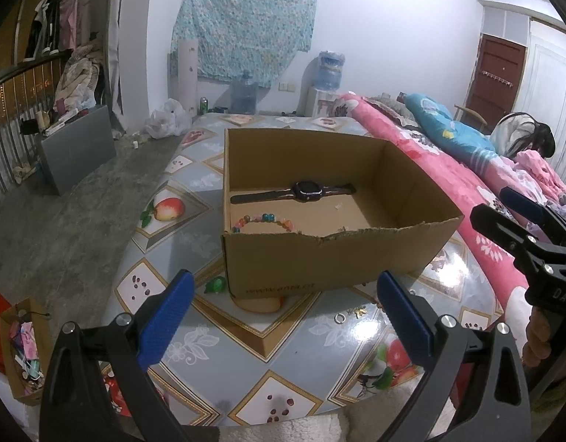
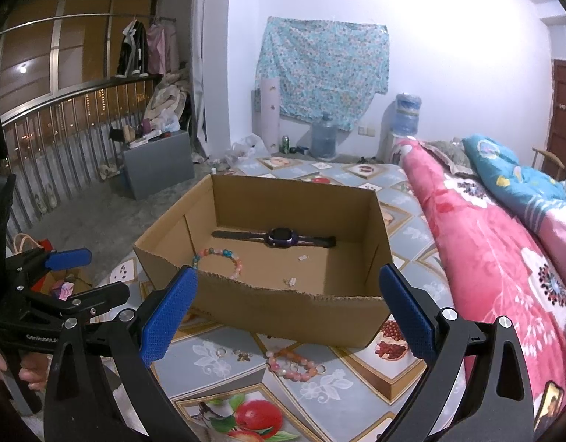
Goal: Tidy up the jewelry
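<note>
**Pink bracelet waits outside the box, nearest the right gripper**

A cardboard box (image 2: pixel 283 309) with a ragged, torn front edge sits on a glossy patterned tablecloth (image 2: pixel 356 386). Inside it, toward the back wall, a dark watch (image 2: pixel 281 237) lies flat with its strap stretched out side to side; nearer the front left corner of the box rests a bracelet of mixed coloured beads (image 2: pixel 218 256).

Outside the box, on the cloth just in front of its front wall, lies a pink bead bracelet (image 2: pixel 292 364), a loose flattened loop of smooth round beads, its longer axis running roughly parallel to that wall. To the left of it, also in front of the box, are a small metal ring (image 2: pixel 220 351) and a tiny gold-coloured trinket (image 2: pixel 242 356).

The right gripper (image 2: pixel 286 316) hangs above this stretch of cloth, its blue textured pads spread wide and holding nothing; the pink bracelet lies below and slightly forward, between the lines of the two fingers. The left gripper (image 1: pixel 283 320) faces the box's front wall from further left, likewise spread and empty. From the left wrist view the pink bracelet is mostly hidden by the box.

By my reading, the right gripper is better placed: a short descent would bring the pads astride the loop, closing across its narrow width.
</note>
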`<state>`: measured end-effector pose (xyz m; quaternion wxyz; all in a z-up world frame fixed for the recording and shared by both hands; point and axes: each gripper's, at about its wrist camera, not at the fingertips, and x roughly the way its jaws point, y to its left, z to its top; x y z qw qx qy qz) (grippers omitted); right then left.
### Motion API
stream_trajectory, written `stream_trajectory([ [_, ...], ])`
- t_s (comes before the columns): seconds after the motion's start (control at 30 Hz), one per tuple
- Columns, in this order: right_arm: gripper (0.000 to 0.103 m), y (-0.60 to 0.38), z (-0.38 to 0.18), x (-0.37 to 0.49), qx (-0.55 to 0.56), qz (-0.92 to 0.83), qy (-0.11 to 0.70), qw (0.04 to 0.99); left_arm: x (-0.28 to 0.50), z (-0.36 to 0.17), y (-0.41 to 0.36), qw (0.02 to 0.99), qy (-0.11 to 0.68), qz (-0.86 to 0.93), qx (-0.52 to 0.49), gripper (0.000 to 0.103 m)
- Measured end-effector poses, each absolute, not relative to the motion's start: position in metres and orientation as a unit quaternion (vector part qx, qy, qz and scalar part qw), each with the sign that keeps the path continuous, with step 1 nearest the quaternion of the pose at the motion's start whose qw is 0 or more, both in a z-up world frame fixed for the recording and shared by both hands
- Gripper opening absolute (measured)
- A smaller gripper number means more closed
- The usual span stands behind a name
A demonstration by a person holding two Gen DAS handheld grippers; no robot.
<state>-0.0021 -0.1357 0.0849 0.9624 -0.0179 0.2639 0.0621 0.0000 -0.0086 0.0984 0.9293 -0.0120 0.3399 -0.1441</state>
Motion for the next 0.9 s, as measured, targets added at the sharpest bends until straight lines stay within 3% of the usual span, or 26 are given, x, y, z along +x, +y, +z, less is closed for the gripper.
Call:
stream_trajectory([
  [0.9, 0.095, -0.149, 0.063, 0.005, -0.015, 0.074, 0.289, 0.954, 0.015, 0.069, -0.012, 0.917, 0.374, -0.137, 0.005, 0.097],
])
